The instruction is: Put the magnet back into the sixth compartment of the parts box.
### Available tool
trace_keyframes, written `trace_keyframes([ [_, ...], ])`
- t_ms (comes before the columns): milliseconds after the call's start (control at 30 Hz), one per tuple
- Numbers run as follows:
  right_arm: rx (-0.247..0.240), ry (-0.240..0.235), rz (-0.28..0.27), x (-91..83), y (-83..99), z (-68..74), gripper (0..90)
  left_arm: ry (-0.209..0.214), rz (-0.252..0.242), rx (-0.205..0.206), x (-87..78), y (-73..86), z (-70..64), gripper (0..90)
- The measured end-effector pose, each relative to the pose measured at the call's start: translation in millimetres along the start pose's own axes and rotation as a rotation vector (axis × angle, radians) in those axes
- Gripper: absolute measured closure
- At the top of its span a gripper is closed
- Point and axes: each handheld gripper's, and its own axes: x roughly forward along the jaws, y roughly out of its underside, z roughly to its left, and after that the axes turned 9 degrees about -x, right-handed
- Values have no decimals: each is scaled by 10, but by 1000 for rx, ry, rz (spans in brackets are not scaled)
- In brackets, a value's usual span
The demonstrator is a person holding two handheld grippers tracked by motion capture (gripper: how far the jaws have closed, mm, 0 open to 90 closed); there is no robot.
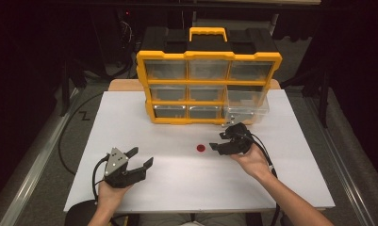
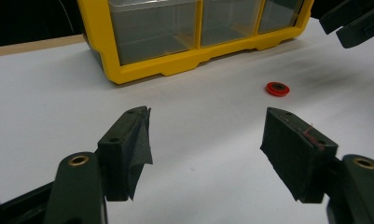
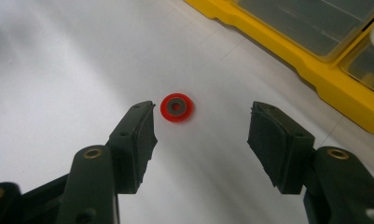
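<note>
Right tongs [image 3: 201,135] spread, near red washer [image 3: 176,108] on white surface [image 1: 177,174]; best to centre, lower flat, pinch its rim; left tongs [image 1: 142,157] spread, idle.

An organizer case [image 1: 208,87] stands on the table [image 1: 177,188] in the upper middle of the high view, its drawers facing the lower edge. One drawer [image 1: 245,107] at the case's lower right sticks out from the front. Below the case, near the frame's centre, a small washer [image 1: 201,148] lies flat on the table. The right gripper [image 1: 222,141] sits just right of the washer. The left gripper [image 1: 142,157] sits at lower left, well apart from it.
</note>
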Motion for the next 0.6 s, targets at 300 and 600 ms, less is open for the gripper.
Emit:
trace_keyframes([
  [300, -25, -22, 90, 74, -128, -8, 452, -2, 2, 0, 2, -1, 2, 323],
  [600, -32, -32, 139, 148, -207, -4, 466, -4, -5, 2, -7, -3, -1, 323],
])
